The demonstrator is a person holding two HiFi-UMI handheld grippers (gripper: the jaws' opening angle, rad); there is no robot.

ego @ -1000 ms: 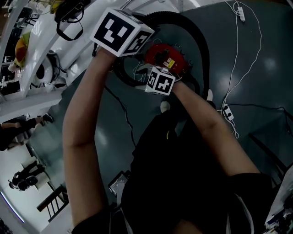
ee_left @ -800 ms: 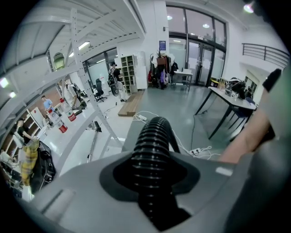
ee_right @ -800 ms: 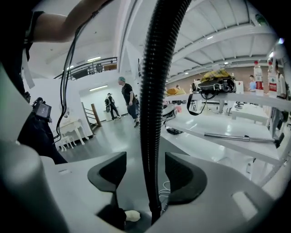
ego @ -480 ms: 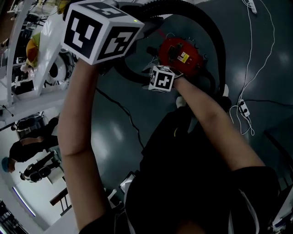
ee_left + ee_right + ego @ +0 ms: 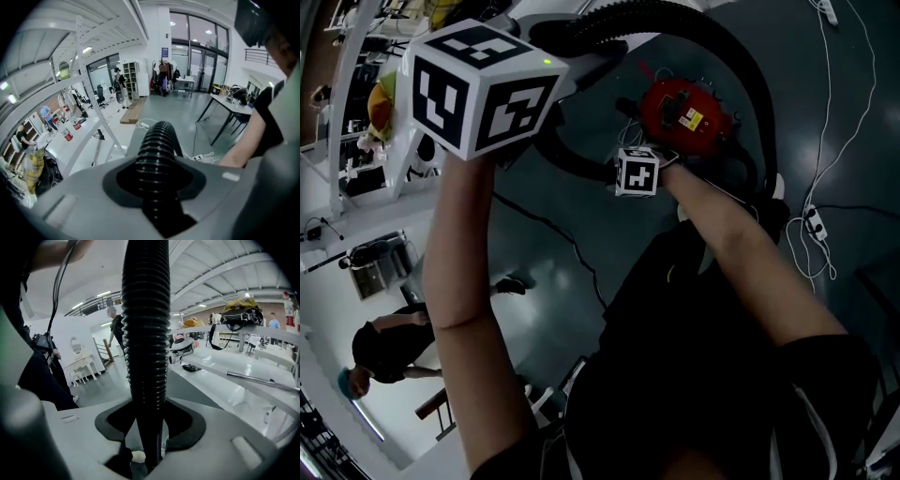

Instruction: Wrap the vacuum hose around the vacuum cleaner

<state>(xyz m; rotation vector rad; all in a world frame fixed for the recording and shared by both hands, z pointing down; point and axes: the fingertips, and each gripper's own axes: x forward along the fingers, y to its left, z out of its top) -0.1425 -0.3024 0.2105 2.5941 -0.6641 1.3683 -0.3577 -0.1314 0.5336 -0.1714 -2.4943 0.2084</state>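
Pinched in the left gripper [image 5: 157,187]: 1 stretch of the black ribbed vacuum hose [image 5: 157,154], filling the notch.

Straddled by the right gripper [image 5: 150,446]: another stretch, with jaws just closing yet loose and a sliver of gap beside it.

Down on the grey floor [image 5: 581,206], beyond the right forearm [image 5: 722,225]: the red vacuum cleaner [image 5: 684,108], partly ringed by the hose's arc.

Hidden behind the 2 marker cubes [image 5: 478,84] in the head view: both sets of jaw tips.

Hard to make out: where hose meets cleaner.
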